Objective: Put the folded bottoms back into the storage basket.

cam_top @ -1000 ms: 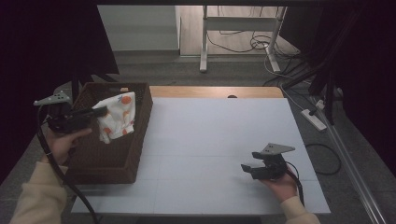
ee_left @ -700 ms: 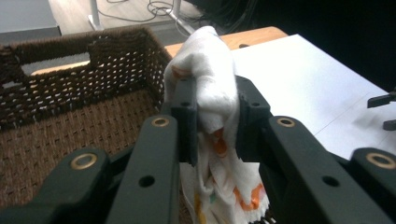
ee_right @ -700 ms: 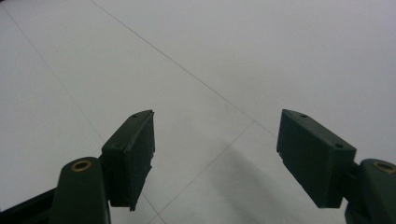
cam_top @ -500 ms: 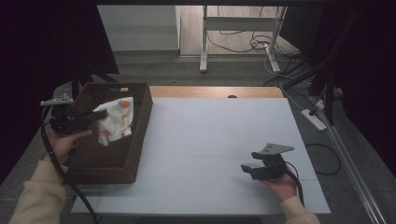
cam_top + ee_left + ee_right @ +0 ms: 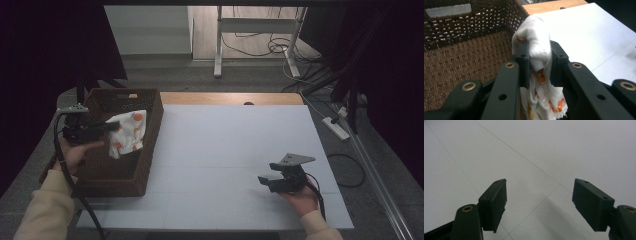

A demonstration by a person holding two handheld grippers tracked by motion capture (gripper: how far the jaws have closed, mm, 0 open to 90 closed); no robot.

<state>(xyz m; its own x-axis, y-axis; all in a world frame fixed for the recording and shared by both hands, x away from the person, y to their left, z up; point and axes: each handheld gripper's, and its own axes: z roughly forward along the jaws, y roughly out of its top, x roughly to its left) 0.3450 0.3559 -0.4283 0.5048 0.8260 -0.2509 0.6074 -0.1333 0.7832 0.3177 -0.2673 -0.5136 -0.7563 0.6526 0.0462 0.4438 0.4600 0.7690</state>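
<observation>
While clamped on the white cloth with orange print (image 5: 537, 53), left gripper (image 5: 100, 131) held over the brown woven basket (image 5: 150, 145), both black jaws pressed into the bunched fabric, the loose end hanging below them toward the basket floor. Seen from above, cloth (image 5: 127, 132) inside the basket's near-right part, just beside its right wall, not resting on the bottom. Pale strip on the basket's far wall (image 5: 449, 10), no writing readable on it. Farther right, right gripper (image 5: 272, 181) low over the white table (image 5: 225, 135), well apart from the basket, jaws spread wide with nothing between them but bare table surface. No brands or labels legible anywhere.
</observation>
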